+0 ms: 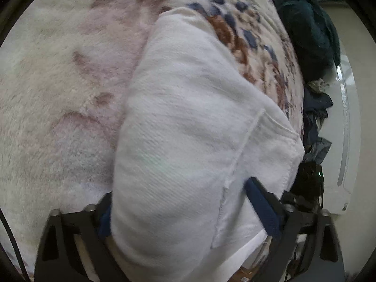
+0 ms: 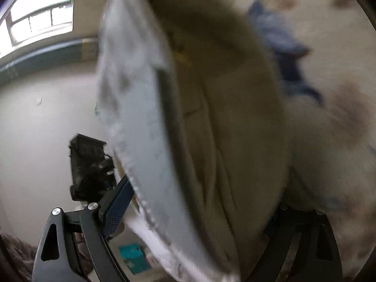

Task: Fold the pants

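The white pants lie in a long folded band on a fluffy floral blanket. Their near end bulges up between the fingers of my left gripper. The jaws stand wide; the right blue pad rests against a seam and the left pad is hidden by cloth. In the blurred right wrist view the pants hang close to the lens, cream in shadow with a pale edge. My right gripper stands wide open around them. Its left pad sits beside the cloth edge; the right finger is mostly hidden.
Along the blanket's right edge lie a dark teal cloth and a pile of dark clothes. A black device shows against a pale wall. A window is at upper left, a teal box on the floor.
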Action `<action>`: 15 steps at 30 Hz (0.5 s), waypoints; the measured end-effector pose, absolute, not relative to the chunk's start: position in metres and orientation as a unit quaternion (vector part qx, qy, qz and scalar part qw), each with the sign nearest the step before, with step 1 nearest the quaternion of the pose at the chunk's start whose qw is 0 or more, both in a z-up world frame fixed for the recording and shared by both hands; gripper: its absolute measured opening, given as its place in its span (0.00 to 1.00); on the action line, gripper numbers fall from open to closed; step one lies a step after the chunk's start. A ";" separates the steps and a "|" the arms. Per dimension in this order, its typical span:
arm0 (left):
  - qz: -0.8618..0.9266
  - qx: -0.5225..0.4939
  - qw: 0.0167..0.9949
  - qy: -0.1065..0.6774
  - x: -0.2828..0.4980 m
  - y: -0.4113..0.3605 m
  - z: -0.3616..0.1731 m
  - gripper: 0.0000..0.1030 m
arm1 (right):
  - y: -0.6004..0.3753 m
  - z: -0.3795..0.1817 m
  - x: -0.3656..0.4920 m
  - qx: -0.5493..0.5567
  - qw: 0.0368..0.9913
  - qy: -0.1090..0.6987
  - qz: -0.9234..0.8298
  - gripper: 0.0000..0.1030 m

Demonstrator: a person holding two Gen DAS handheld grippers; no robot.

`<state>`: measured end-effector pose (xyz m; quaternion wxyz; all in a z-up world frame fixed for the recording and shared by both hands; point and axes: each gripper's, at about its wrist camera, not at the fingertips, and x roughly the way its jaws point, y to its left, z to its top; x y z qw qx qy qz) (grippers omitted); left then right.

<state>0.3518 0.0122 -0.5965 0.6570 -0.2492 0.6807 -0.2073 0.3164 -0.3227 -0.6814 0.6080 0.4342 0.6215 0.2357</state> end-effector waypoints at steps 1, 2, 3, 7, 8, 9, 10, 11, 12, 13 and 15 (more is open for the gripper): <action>-0.213 -0.245 0.662 0.676 0.352 0.009 -0.593 0.61 | -0.321 -0.683 0.319 0.431 0.608 0.624 0.235 0.88; -0.217 -0.239 0.670 0.668 0.350 0.007 -0.586 0.53 | -0.321 -0.683 0.320 0.433 0.607 0.626 0.230 0.83; -0.223 -0.230 0.677 0.662 0.348 0.004 -0.579 0.39 | -0.321 -0.679 0.320 0.424 0.615 0.628 0.219 0.64; -0.235 -0.220 0.688 0.651 0.350 -0.002 -0.557 0.23 | -0.315 -0.651 0.316 0.396 0.644 0.621 0.208 0.37; -0.236 -0.222 0.689 0.648 0.349 0.000 -0.547 0.23 | -0.310 -0.639 0.315 0.384 0.656 0.617 0.206 0.36; -0.240 -0.222 0.690 0.646 0.352 -0.001 -0.542 0.23 | -0.305 -0.630 0.316 0.379 0.660 0.614 0.208 0.35; -0.241 -0.219 0.694 0.642 0.354 0.002 -0.531 0.23 | -0.302 -0.620 0.316 0.376 0.666 0.610 0.207 0.35; -0.241 -0.222 0.694 0.641 0.356 0.006 -0.524 0.22 | -0.298 -0.613 0.316 0.375 0.669 0.607 0.207 0.35; -0.245 -0.227 0.692 0.640 0.360 0.010 -0.516 0.22 | -0.294 -0.603 0.318 0.379 0.669 0.604 0.209 0.34; -0.247 -0.228 0.694 0.636 0.366 0.015 -0.504 0.23 | -0.291 -0.595 0.321 0.380 0.672 0.601 0.207 0.34; -0.255 -0.225 0.697 0.631 0.380 0.019 -0.486 0.23 | -0.282 -0.573 0.331 0.378 0.675 0.598 0.209 0.34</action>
